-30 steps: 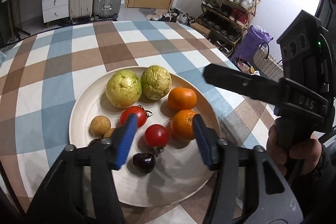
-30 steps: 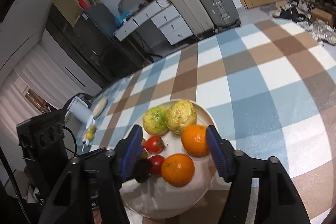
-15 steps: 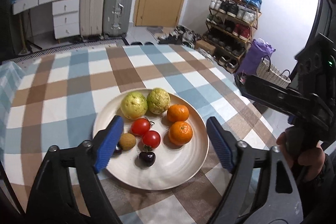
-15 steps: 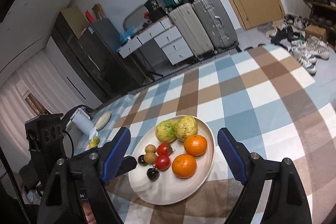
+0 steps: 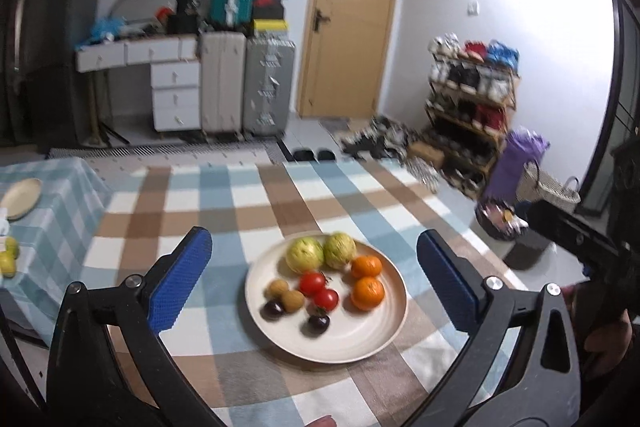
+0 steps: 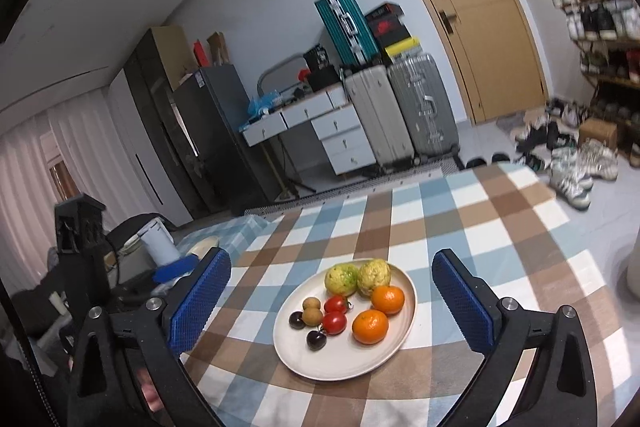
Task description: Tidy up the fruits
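- Left gripper (image 5: 314, 285) hovering above the near edge of the table (image 5: 240, 203), jaws opening wide, blue pads (image 5: 182, 283) bare, nothing between them.
- Right gripper (image 6: 330, 301) likewise hanging over the near edge, jaws opening, blue pads (image 6: 460, 303) gripping nothing.
- Plate (image 6: 360, 363) sitting on the checked cloth toward the near edge of the table, closer to the right side in the left wrist view.
- All fruit lying on the plate, none on the bare cloth of this table.
- Two yellow-green guavas (image 6: 341, 279) resting side by side at the far rim of the plate, touching.
- Two oranges (image 6: 370, 326) occupying the right side of the plate, one behind the other, just beside each other.
- Two red tomatoes (image 6: 334, 322) sitting at the plate's middle, close together.
- Two small brown fruits (image 6: 313, 315) lying left of the tomatoes, touching.
- Two dark plums (image 6: 316, 339) lying nearest the near-left rim, slightly apart.
- Near half of the plate showing bare.
- Smaller plate (image 5: 20, 198) lying on a second, lower checked surface beyond the table's left edge; yellow-green fruit (image 5: 8, 263) sitting near it.
- Hand (image 5: 604, 343) wrapping the other gripper's handle at the right margin of the left wrist view.
- Left wrist view slightly blurred.
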A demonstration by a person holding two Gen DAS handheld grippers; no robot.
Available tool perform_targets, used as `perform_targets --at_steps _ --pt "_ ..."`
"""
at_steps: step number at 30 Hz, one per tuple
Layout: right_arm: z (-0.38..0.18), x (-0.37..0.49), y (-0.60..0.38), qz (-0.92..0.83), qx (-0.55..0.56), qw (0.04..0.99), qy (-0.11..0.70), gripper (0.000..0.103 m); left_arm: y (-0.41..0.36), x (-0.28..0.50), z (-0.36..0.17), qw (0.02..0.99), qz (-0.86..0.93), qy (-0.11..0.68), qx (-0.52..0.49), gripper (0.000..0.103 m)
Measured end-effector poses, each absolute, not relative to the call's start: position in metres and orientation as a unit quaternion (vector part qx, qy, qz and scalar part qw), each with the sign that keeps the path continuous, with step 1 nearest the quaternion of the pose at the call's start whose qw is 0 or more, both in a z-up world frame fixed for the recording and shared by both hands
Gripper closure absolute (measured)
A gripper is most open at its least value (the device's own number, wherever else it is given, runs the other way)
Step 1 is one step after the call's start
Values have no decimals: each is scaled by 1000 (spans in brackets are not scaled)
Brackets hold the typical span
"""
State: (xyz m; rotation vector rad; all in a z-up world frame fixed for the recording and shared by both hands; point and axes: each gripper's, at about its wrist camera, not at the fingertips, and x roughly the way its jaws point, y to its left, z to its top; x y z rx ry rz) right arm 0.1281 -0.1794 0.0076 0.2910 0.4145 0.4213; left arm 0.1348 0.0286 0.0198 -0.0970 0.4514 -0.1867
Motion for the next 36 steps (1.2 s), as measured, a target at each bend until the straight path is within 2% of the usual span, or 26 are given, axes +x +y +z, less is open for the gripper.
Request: perform_targets --at_steps 10,15,24,36 --pt "30 77 -156 190 57 974 113 0 43 82 54 989 -25 142 -40 1" --pt "31 54 -144 175 22 982 70 0 44 54 54 992 -16 122 -33 1" --pt "-2 37 -132 148 -29 987 62 0 48 38 12 991 -2 130 -27 0" --pt "-55 55 -129 133 -51 985 94 0 55 65 -52 987 23 161 -15 0"
